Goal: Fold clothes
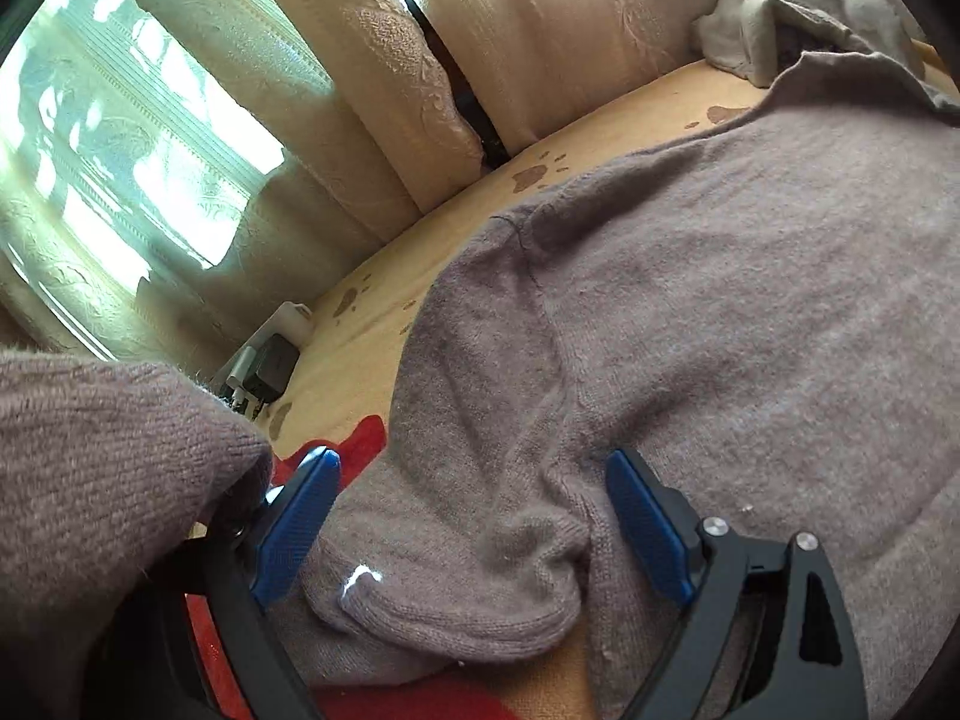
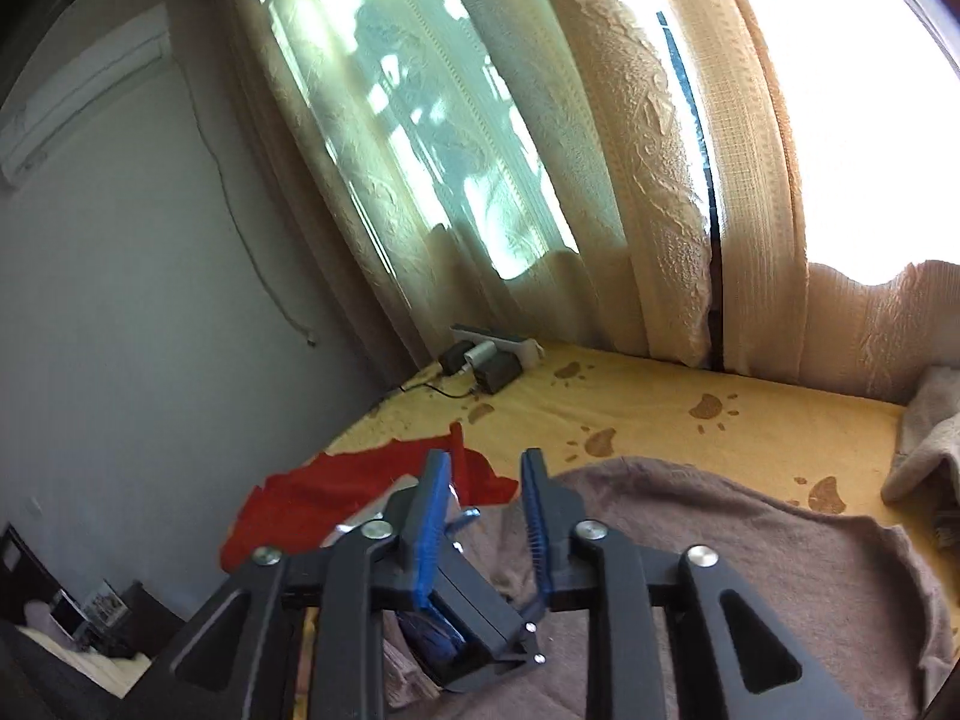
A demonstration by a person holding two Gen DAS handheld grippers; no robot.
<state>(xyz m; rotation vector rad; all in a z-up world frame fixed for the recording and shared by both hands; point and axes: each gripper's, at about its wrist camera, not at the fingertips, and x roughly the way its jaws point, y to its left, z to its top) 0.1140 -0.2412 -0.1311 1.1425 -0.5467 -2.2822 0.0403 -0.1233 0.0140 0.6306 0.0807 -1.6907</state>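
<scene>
Left hand-held gripper (image 1: 474,516) is wide open, pads straddling the sleeve of the mauve sweater (image 1: 750,312) spread flat on the yellow bed sheet (image 1: 372,336), probably lining up to grab it for a fold. Right hand-held gripper (image 2: 486,516) is half open with nothing in it, angled down toward 12 o'clock over the sweater

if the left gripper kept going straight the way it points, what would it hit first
Most likely the sweater: the left gripper is open, and the bunched sleeve fold lies between its fingers, right ahead. Depth is hard to judge in this fisheye view, but nothing else lies in between.
</scene>
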